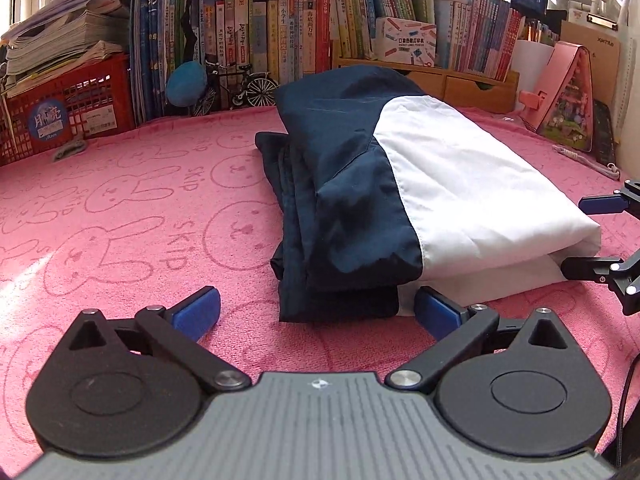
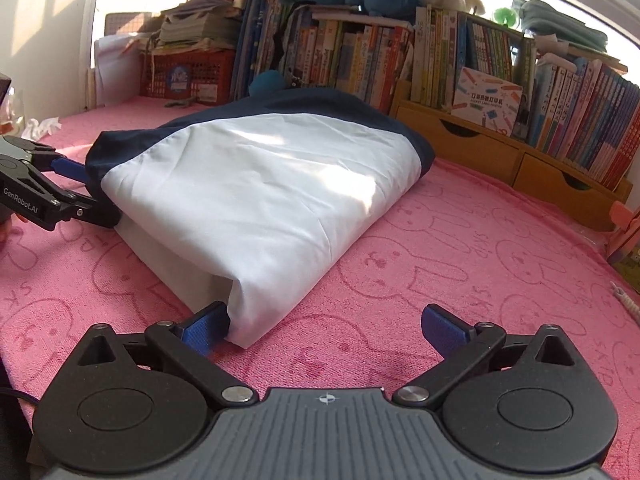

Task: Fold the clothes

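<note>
A folded navy and white garment (image 1: 384,200) lies on the pink towel-covered table (image 1: 120,208); it also shows in the right wrist view (image 2: 256,192). My left gripper (image 1: 318,314) is open, its fingers on either side of the garment's near navy edge, not closed on it. My right gripper (image 2: 326,326) is open at the garment's white corner, with its left fingertip (image 2: 208,326) touching the fold. The right gripper also shows at the right edge of the left wrist view (image 1: 600,236). The left gripper also shows at the left edge of the right wrist view (image 2: 80,188).
Rows of books (image 1: 280,36) and a red crate (image 1: 68,108) of papers line the back. A model bicycle (image 1: 236,88) and wooden drawers (image 2: 500,160) stand behind the garment. A pink triangular box (image 1: 568,96) is at far right. Pink towel lies open to the left.
</note>
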`<state>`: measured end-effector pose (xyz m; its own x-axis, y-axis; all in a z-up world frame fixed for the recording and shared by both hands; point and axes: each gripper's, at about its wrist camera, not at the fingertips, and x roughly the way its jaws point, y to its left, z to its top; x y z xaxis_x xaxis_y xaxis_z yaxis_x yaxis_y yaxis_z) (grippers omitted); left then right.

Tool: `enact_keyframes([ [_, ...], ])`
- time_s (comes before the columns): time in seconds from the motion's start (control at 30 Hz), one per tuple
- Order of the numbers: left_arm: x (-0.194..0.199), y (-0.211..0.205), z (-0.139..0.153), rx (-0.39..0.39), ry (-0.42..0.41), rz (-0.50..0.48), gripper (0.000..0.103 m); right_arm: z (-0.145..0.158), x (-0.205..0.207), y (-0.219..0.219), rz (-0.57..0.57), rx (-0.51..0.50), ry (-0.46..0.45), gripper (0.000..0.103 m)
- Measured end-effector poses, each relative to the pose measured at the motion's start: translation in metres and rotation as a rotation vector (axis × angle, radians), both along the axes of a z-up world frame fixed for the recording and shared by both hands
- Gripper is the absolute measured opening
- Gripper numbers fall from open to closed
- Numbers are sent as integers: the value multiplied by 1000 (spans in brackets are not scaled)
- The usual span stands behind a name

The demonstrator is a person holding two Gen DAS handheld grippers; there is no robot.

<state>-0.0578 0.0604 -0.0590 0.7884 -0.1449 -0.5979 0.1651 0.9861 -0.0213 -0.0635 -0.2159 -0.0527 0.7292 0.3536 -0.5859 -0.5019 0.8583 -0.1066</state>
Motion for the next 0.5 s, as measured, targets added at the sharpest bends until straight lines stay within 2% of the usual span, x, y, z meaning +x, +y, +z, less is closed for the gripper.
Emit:
enact_keyframes([
  [0.2,0,0,0,3,-2,5,103,-2,7,-6,-3,40,51,103],
  [0.5,-2,-1,1,3,-8,15,103,-2,4,-3,-6,17,22,103],
])
